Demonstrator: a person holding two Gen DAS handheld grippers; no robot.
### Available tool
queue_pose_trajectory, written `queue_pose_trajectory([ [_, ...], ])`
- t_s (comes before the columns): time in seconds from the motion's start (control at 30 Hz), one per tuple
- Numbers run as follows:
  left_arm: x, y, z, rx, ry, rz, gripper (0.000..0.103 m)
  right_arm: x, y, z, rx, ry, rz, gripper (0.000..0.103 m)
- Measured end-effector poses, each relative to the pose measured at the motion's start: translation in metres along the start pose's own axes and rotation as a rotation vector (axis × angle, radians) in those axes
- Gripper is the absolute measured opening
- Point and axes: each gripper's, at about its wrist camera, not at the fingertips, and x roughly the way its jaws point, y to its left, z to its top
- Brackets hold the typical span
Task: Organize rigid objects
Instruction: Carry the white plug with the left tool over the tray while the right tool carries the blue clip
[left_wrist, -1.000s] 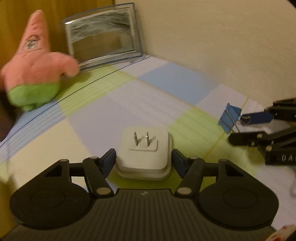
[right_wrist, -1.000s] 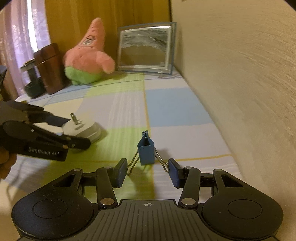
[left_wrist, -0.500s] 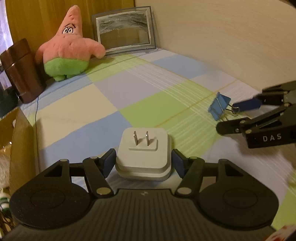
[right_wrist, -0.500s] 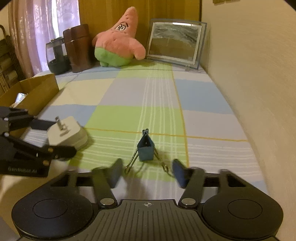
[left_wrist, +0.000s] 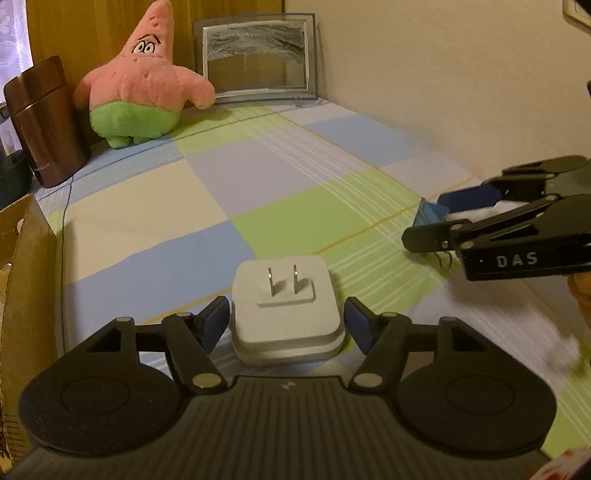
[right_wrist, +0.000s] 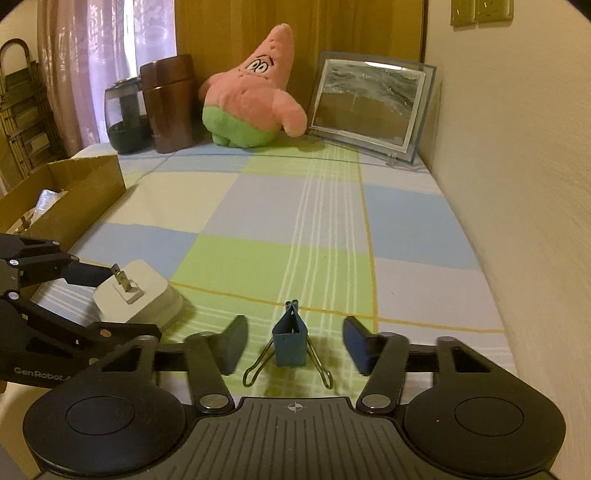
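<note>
The left gripper has its 2 blue fingers opening, each standing just clear of a side of the white plug adapter between them, so nothing is clamped. The adapter lies flat on the checked bedspread with its 2 metal prongs pointing up. It looks like a stiff, fairly dense plastic block with smooth rounded sides: it could slip, so the flat side walls low on the body are the place to pinch, not the prongs.

The right gripper has its fingers closing, but both are apart from the blue binder clip between them, which stands on the bedspread with its 2 wire handles splayed toward the camera. The clip is light, rigid steel and likely to tip or skate; the painted body is the surer hold, since the wire loops pivot.

Out beyond the fingers, a cardboard box sits left of the left gripper. At the far end stand a pink plush star, a brown flask and a framed picture.
</note>
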Motion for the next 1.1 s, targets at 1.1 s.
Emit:
queue_pose_trajectory([
  [1.1,-0.051,-0.013,0.002,-0.062,-0.002,0.003,0.06,-0.068,0.024,0.009,0.035,-0.073,-0.055,0.015],
])
